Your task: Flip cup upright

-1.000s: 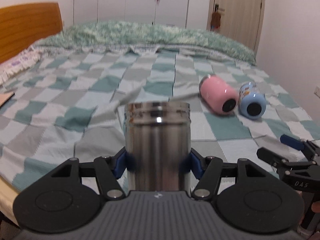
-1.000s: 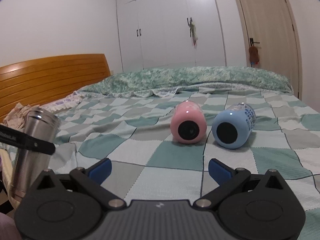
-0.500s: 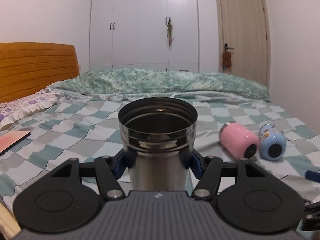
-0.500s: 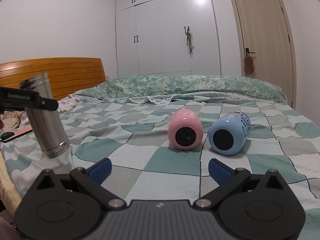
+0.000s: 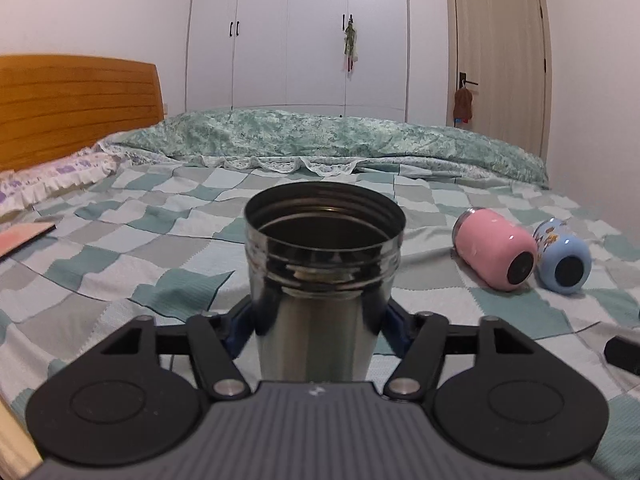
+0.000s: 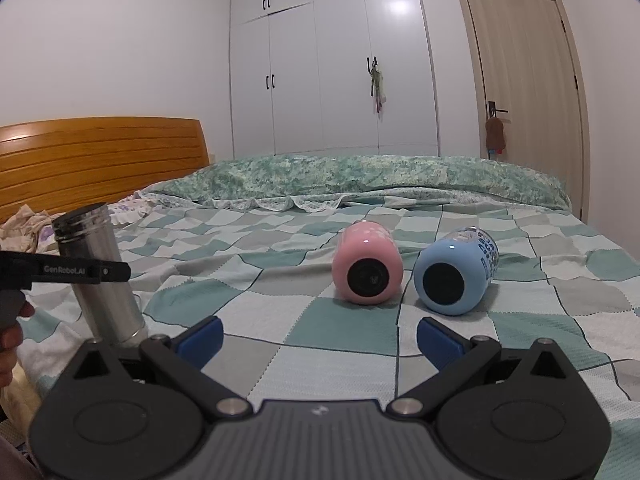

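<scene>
Left gripper (image 5: 318, 326) sits at bottom centre of the left wrist view, both blue pads pressed against the steel cup (image 5: 322, 264), so it is clamped on the cup. Cup mouth points up, open rim in mid frame. In the right wrist view the same cup shows at lower left, leaning a little, base at or just above the checked bedspread (image 6: 280, 320); contact cannot be confirmed.

Right gripper (image 6: 320, 338) is at bottom centre of its own view, jaws spread wide, holding nothing, aimed toward the 2 cups further back.

Risks, judged from this:
- Bedspread is soft and wrinkled, so a tall narrow cup let go while leaning will likely tip back over.
- Letting go before the base is flat means it drops and rolls.
- Pads grip low on a slick metal wall, so it may slip or twist in the grip.

Further back, pink cup (image 6: 368, 268) and blue cup (image 6: 456, 272) lie on their sides, just beside each other in centre right of the frame, bases toward the camera. Both round, so a nudge from 1 finger may roll them, or 1 into the other.

Behind those: rumpled green quilt (image 6: 360, 178), wooden headboard (image 6: 100, 160) at left, white wardrobe (image 6: 332, 60), door (image 6: 524, 100) at right.
</scene>
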Tool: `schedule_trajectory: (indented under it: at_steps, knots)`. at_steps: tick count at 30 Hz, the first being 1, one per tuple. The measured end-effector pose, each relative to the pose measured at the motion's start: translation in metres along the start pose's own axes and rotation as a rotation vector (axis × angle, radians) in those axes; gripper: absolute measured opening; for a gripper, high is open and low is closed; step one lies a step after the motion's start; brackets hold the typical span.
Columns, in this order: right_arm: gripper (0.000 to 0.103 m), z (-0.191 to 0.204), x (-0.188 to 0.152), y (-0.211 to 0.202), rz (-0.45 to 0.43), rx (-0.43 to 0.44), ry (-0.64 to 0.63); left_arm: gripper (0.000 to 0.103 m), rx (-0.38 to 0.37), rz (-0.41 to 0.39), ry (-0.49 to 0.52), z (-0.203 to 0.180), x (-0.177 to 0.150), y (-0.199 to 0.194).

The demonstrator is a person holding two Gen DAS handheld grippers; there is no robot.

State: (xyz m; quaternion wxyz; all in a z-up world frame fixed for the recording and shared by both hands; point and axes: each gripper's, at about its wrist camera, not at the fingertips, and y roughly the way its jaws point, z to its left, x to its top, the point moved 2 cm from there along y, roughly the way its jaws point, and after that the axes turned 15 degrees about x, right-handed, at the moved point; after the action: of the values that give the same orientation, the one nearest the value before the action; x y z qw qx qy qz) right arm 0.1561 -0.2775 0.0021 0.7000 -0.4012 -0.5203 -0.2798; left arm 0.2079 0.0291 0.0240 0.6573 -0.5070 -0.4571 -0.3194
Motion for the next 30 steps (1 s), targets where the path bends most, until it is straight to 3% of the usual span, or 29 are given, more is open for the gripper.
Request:
schedule_trajectory:
  at_steps: [2,4,9,16,30]
  knots:
    - [0.103,0.0,0.001,-0.002,-0.01,0.003,-0.004,0.099,-0.007,-0.002,-0.025,0.003,0.002,-0.003]
    - [0.103,0.002,0.002,-0.005,-0.022,0.005,-0.011,0.103,-0.025,-0.027,-0.036,0.005,0.006,-0.013]
    - [0.103,0.01,0.007,-0.018,-0.052,-0.009,-0.025,0.103,-0.008,-0.128,-0.059,0.014,0.018,-0.051]
    - [0.103,0.034,0.012,-0.055,-0.092,-0.029,-0.056,0.103,-0.045,-0.199,-0.06,0.025,0.02,-0.114]
    - [0.103,0.057,-0.026,-0.141,-0.09,-0.182,-0.091,0.103,-0.042,-0.148,-0.06,0.017,-0.064,-0.169]
